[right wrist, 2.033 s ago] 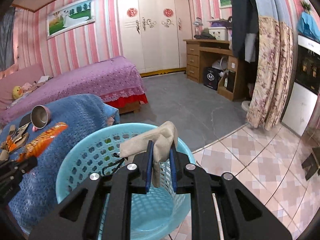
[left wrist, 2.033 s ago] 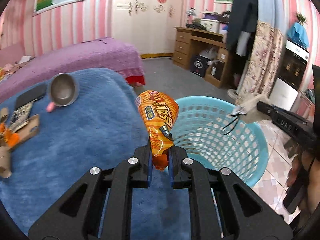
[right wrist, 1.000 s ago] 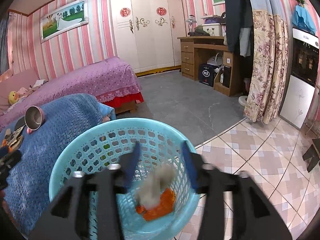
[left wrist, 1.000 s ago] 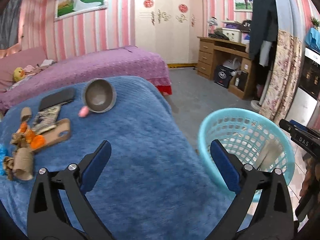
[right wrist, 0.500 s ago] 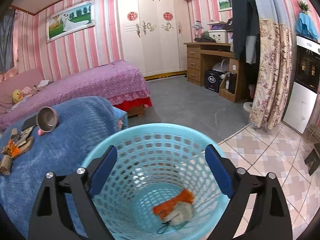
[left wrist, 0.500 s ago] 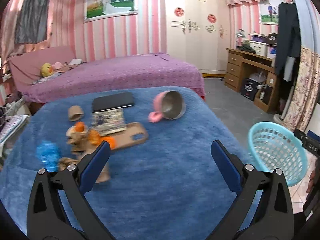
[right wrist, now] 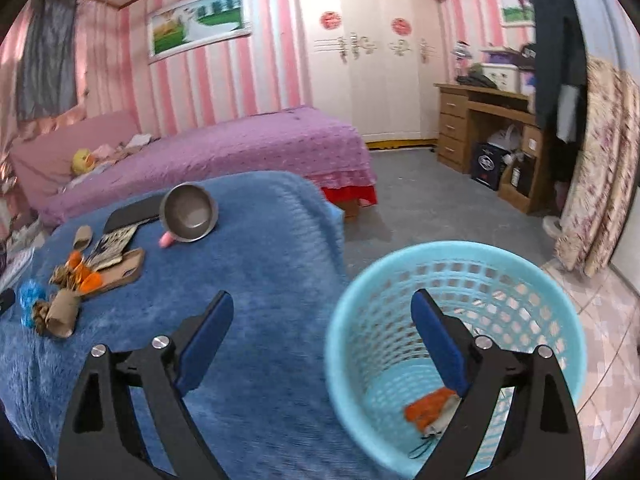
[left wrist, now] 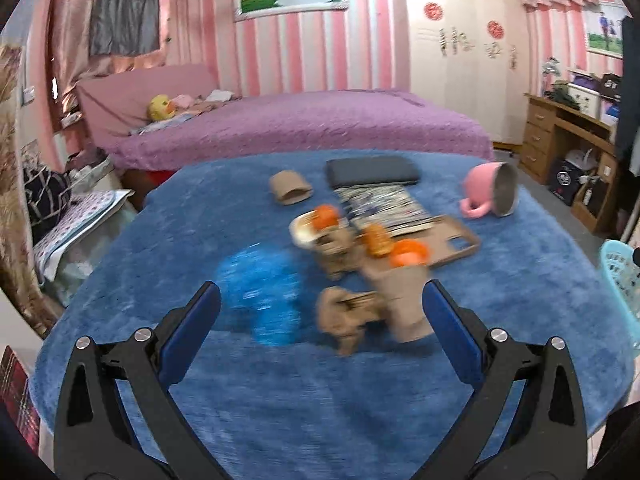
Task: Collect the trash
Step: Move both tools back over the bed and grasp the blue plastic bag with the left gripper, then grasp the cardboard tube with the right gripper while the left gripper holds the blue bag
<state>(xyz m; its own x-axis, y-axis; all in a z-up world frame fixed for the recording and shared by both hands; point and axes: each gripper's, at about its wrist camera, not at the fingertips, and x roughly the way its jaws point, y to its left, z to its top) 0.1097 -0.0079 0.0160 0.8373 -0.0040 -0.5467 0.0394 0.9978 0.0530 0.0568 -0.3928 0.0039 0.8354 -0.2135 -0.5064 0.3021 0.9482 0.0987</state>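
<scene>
Trash pile (left wrist: 360, 280) sits mid blue blanket (left wrist: 280, 400), dead ahead of left gripper (left wrist: 320, 332), jaws wide, empty. Right gripper (right wrist: 322, 336), also agape and empty, straddles basket (right wrist: 560, 300) rim; left is nearer.

You get soft, even indoor light without glare; motion blur smears the litter (left wrist: 360, 280) on the blue surface (left wrist: 280, 400), and fisheye bends and darkens every corner.
</scene>
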